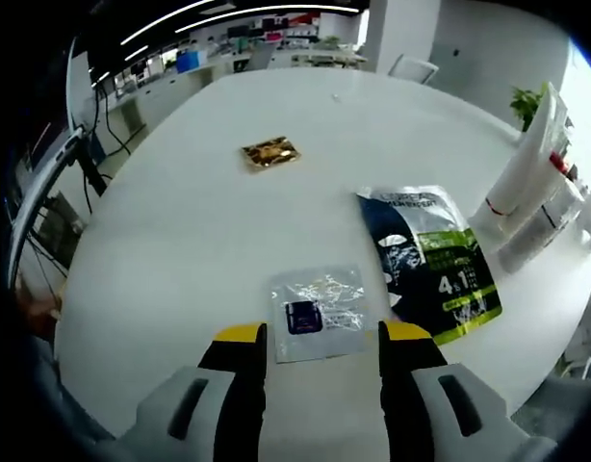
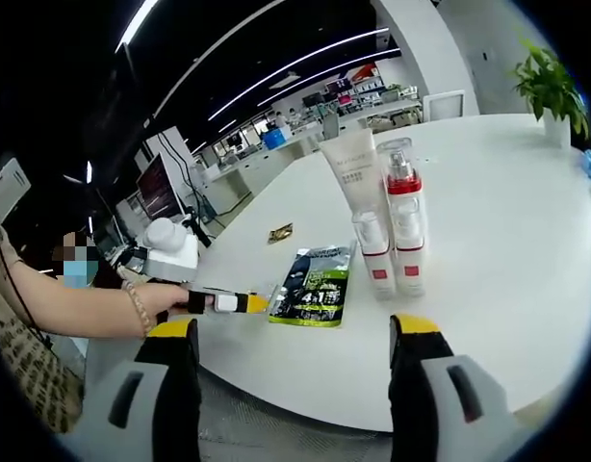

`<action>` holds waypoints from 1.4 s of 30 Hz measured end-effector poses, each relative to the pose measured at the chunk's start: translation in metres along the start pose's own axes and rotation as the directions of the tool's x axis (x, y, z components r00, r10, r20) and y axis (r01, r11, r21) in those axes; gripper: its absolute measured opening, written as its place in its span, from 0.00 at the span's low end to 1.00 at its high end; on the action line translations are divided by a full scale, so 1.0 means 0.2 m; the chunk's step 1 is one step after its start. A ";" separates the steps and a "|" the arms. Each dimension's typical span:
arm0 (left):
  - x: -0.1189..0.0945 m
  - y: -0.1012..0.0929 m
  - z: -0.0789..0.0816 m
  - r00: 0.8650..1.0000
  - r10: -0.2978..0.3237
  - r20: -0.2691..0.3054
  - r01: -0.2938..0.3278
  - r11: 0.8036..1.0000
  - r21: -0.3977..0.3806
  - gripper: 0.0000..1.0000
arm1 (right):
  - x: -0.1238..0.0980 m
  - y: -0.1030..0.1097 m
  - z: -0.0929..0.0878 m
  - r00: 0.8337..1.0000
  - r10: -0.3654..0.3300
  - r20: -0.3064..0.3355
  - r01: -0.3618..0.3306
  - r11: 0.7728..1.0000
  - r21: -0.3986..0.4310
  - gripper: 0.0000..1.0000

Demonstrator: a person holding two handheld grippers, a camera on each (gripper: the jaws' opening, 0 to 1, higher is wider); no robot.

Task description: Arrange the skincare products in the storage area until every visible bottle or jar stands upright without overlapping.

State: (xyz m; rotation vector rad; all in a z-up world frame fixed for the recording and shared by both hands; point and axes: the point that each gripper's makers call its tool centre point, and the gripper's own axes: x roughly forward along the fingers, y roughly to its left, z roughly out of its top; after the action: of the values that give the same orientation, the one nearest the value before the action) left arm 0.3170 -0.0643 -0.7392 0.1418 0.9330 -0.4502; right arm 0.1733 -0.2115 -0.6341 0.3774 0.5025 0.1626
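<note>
Three skincare containers stand upright close together on the white table [image 2: 507,221]: a tall white tube [image 2: 348,166], a clear pump bottle with red bands [image 2: 404,226] and a small white bottle [image 2: 372,252]. In the left gripper view the tube [image 1: 526,159] and the bottles [image 1: 544,219] lean at the right edge. My left gripper [image 1: 321,337] is open just above a small clear packet [image 1: 318,313]. My right gripper [image 2: 295,332] is open, near the table's front edge, short of the bottles. A hand holds the left gripper [image 2: 228,302] at the left.
A dark and green sachet [image 1: 430,260] lies flat between the clear packet and the bottles, also seen as the sachet [image 2: 315,279]. A gold packet [image 1: 269,152] lies farther out. A potted plant [image 2: 551,87] stands at the far right. A person's arm [image 2: 84,308] reaches in.
</note>
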 end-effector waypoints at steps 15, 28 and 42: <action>-0.15 0.11 0.05 0.998 -0.029 0.051 0.030 0.999 -0.027 0.64 | 0.00 0.01 0.01 1.000 0.001 0.015 -0.001 1.000 -0.022 0.82; -0.29 0.22 0.01 0.994 -0.059 0.089 0.064 0.997 -0.051 0.80 | -0.01 0.01 0.03 0.999 -0.001 0.032 0.002 0.999 -0.043 0.82; -0.42 0.28 -0.04 0.978 -0.143 0.152 0.154 0.986 -0.064 0.92 | -0.01 0.03 0.03 1.000 0.002 0.027 0.000 0.998 -0.068 0.82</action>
State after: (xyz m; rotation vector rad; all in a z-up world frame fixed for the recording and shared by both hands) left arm 0.2926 0.0139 -0.6804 -0.0307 0.8170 -0.5554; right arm 0.1740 -0.2086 -0.6272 0.3135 0.4693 0.1751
